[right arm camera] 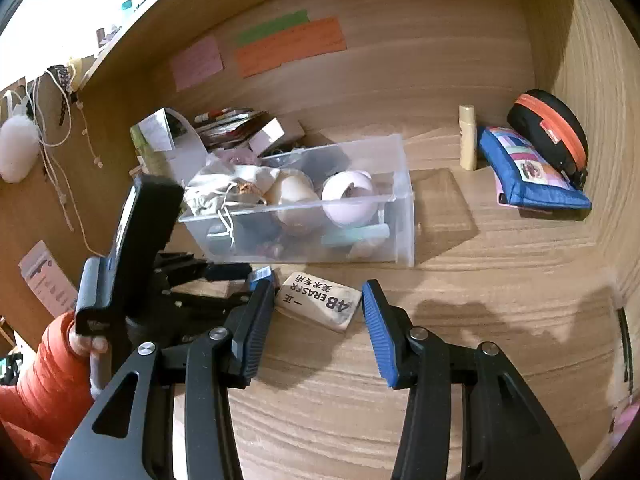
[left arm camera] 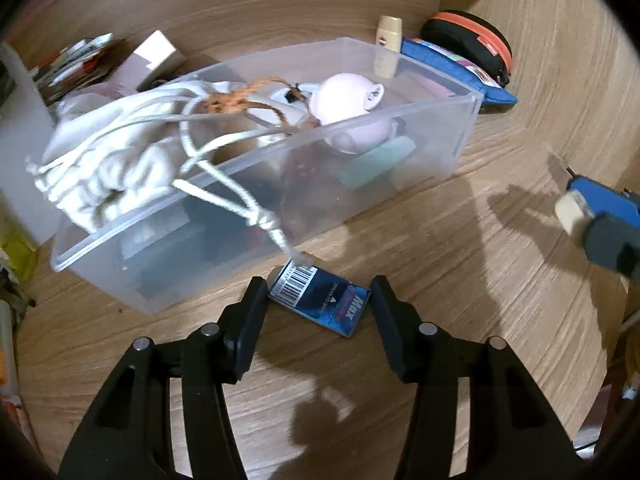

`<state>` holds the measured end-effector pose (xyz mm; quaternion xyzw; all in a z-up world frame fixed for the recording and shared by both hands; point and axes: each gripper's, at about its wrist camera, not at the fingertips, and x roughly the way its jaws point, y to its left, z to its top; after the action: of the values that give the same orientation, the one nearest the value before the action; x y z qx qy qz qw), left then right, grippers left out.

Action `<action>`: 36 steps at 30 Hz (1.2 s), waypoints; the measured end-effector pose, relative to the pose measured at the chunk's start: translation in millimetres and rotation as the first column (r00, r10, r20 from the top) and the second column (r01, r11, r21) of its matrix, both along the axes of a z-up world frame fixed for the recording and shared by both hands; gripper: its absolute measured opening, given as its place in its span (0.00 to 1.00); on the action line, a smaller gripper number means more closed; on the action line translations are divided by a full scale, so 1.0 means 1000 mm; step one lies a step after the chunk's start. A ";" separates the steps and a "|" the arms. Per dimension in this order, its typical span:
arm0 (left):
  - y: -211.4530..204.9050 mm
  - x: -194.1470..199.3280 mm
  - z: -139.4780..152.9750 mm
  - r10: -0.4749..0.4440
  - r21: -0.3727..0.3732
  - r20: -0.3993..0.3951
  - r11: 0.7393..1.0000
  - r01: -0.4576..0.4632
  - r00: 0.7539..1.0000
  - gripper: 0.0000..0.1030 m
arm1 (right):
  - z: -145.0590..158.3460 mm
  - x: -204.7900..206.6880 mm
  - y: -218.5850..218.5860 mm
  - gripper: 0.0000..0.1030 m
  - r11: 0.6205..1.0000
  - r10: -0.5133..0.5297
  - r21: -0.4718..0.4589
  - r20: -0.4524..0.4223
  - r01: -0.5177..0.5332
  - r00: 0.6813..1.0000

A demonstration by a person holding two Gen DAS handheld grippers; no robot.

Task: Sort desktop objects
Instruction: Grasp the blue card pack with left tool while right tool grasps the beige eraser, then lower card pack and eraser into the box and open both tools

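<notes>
Wood-grain desk (left arm camera: 460,280), clear bin (left arm camera: 464,128) at back. Left gripper (left arm camera: 320,300) angled down, jaws half-wide astride blue staple box (left arm camera: 320,300), not pressing. Right gripper (right arm camera: 318,304) clamps 4B eraser (right arm camera: 318,304), lifted; only right view shows orange sleeve (right arm camera: 44,372).

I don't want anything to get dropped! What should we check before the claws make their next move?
1. Blue box sits between the left claw fingers: ok.
2. Left claw presses the box firmly: cannot tell.
3. White cord is off the box: not ok, its knotted end lies on the barcode end.
4. Eraser is gripped in the right claw: ok.
5. Clear bin has an open top: ok.
6. Bin has free room: cannot tell, it looks crowded.
</notes>
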<state>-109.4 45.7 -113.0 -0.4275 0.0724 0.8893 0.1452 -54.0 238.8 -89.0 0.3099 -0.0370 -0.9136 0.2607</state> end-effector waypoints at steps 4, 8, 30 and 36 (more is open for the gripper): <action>-0.015 0.012 0.014 0.030 0.054 -0.033 0.998 -0.029 0.999 0.51 | 0.006 -0.001 -0.003 0.41 1.000 -0.020 0.006 -0.010 0.020 1.000; -0.028 0.030 0.038 0.062 0.100 -0.111 0.994 -0.051 0.992 0.51 | 0.015 -0.001 -0.007 0.41 1.000 -0.020 0.006 -0.025 0.020 0.999; -0.042 0.018 0.121 0.117 0.269 -0.282 0.962 -0.039 0.952 0.51 | 0.064 -0.060 -0.034 0.41 1.000 -0.010 0.022 -0.127 0.013 0.992; -0.028 -0.015 0.105 0.094 0.251 -0.214 0.967 -0.038 0.972 0.51 | 0.044 -0.087 -0.039 0.41 0.998 -0.034 0.045 -0.074 0.038 0.997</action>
<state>-124.1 18.2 -8.2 -0.3054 -0.0364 0.9383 0.1580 -140.9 200.3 -44.7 0.2815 -0.0120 -0.9294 0.2382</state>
